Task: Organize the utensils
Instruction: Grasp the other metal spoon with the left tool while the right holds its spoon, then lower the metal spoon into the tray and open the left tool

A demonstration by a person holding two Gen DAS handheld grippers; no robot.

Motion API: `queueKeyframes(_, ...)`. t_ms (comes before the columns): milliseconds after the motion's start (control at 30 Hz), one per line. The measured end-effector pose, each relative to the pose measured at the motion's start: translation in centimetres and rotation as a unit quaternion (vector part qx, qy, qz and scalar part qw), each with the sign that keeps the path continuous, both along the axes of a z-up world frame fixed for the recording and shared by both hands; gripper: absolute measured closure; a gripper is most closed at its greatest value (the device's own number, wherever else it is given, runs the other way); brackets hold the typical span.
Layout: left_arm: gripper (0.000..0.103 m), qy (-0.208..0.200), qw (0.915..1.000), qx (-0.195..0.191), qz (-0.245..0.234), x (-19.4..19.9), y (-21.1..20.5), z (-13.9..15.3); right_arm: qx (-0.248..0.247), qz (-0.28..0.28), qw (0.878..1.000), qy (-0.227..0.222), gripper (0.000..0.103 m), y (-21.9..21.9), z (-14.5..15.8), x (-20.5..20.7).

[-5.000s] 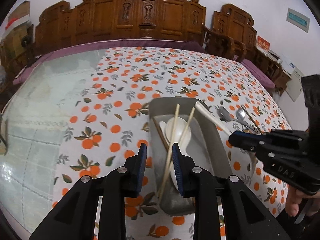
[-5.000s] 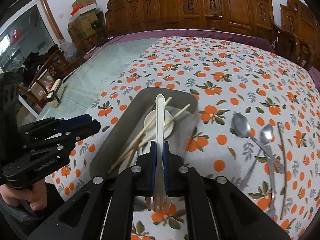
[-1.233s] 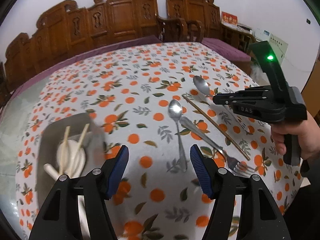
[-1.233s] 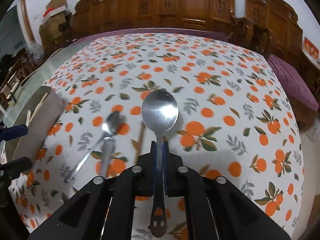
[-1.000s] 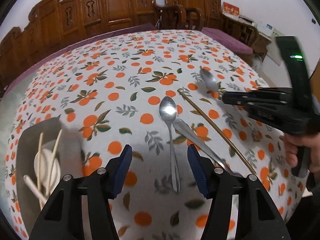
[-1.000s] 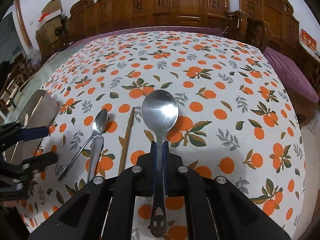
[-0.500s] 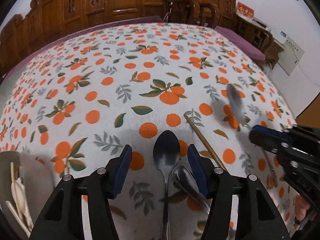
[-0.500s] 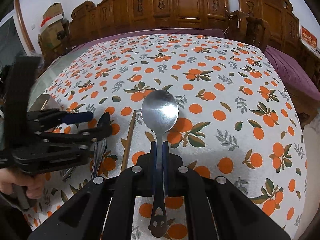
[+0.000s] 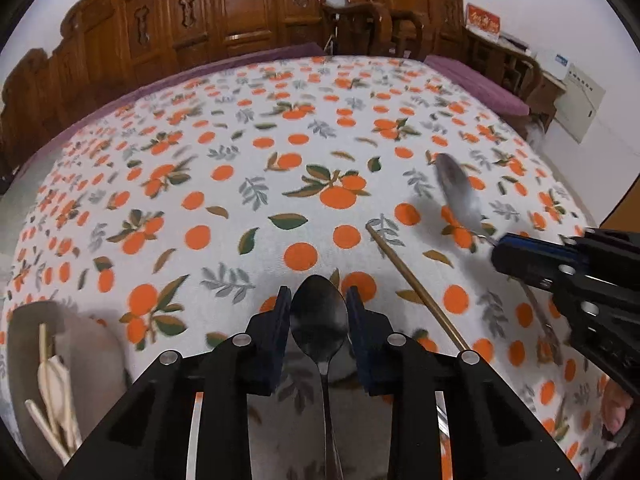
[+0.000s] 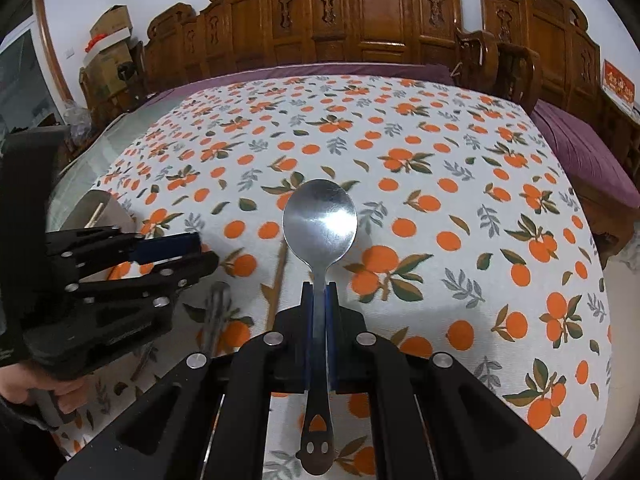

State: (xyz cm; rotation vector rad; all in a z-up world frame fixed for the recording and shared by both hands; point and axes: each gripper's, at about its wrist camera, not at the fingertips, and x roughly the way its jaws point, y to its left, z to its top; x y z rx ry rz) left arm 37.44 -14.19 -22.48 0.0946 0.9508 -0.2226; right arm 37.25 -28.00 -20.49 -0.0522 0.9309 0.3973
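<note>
Steel spoon [image 9: 319,316] lies dead centre between your left gripper [image 9: 318,312] fingers, bowl far, handle running straight back toward you under the gripper body, so its long axis is in line with the fingers. Left jaws are spread, one blue pad on each side of the bowl, neither visibly touching it; nothing is grasped yet. It looks like you're low over the orange-print tablecloth [image 9: 240,168], though I can't tell whether the pads are down at cloth level. If you close here you pinch across the bowl, which is wide and curved; my call is to slide back and take the neck or handle instead. Your right gripper [image 10: 319,300] is clenched on a second, larger spoon [image 10: 319,224] by its handle, bowl pointing far, held clear of the cloth. From the left wrist view it sits to the right, well apart, so no clash. A brown chopstick [image 9: 416,288] lies diagonally just right of the left gripper; keep the right-hand pad off it. Grey tray [image 9: 28,364] with the pale utensils is at near left, so the left hand is the nearer one for the drop.
</note>
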Motion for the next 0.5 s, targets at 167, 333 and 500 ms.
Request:
queueKeyframes(167, 0.077, -0.039, 0.999, -0.019, -0.006, -3.2, 1.3, 3.3, 0.005, -0.002, 1.0, -0.013, 0.096, 1.2, 1.0, -1.1)
queueKeyframes(333, 0.077, -0.072, 0.9966, -0.038, -0.009, -5.7, 2.9, 6.5, 0.006, 0.001, 1.0, -0.027, 0.096, 2.7, 1.9, -2.1)
queueKeyframes(500, 0.077, -0.09, 0.9946, -0.051, -0.008, -7.3, 4.5, 8.7, 0.006, 0.01, 0.999, -0.041, 0.096, 4.7, 2.9, -3.0)
